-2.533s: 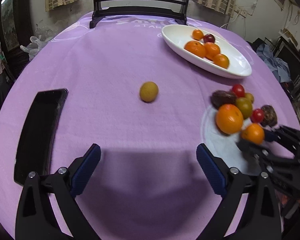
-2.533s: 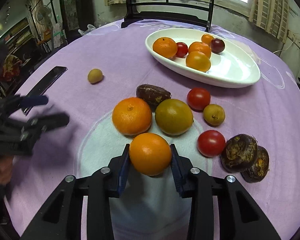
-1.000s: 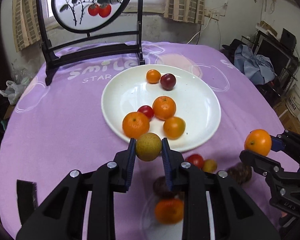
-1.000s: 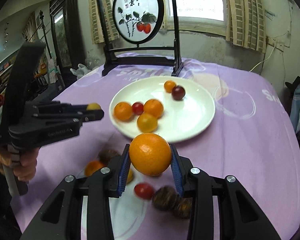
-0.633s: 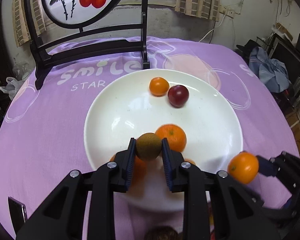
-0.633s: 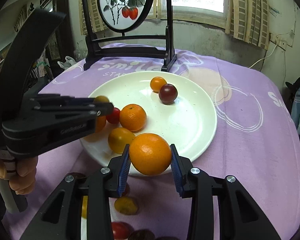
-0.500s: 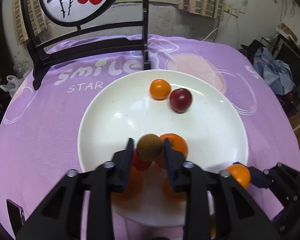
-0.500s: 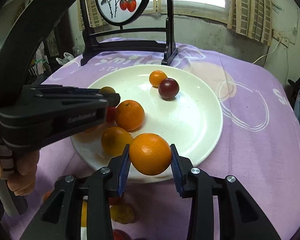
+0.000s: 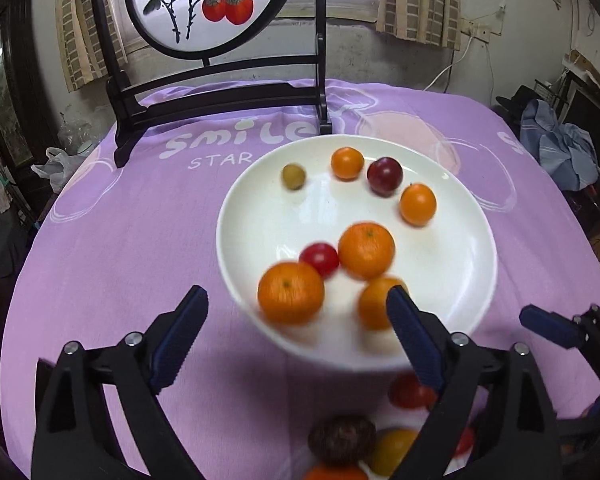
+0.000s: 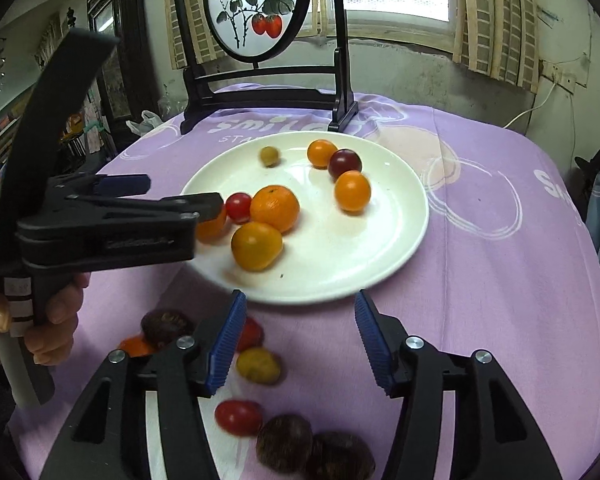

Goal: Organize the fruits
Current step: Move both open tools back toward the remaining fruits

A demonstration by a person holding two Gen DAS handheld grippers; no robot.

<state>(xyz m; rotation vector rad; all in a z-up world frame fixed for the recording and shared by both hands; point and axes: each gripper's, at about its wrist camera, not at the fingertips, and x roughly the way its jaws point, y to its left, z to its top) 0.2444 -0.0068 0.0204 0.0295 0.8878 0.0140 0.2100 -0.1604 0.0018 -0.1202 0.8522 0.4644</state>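
A white plate (image 9: pixel 452 288) (image 10: pixel 396 236) on the purple cloth holds several fruits. The small yellow-green fruit (image 9: pixel 293 176) (image 10: pixel 269 156) lies at the plate's far left. An orange (image 9: pixel 418 204) (image 10: pixel 352 191) lies at its right side. My left gripper (image 9: pixel 296 332) is open and empty over the plate's near edge. My right gripper (image 10: pixel 300 340) is open and empty just short of the plate's near rim. The left gripper also shows in the right wrist view (image 10: pixel 168 196).
Loose fruits lie on the cloth near me: tomatoes (image 10: pixel 238 416), a yellow fruit (image 10: pixel 258 366), dark wrinkled fruits (image 10: pixel 284 442). A black-framed round screen (image 9: pixel 216 92) stands at the table's far side. The table edge drops off to the right.
Both grippers have opened. The yellow-green fruit and the orange they held now lie on the plate. Both grippers have drawn back toward the plate's near edge.
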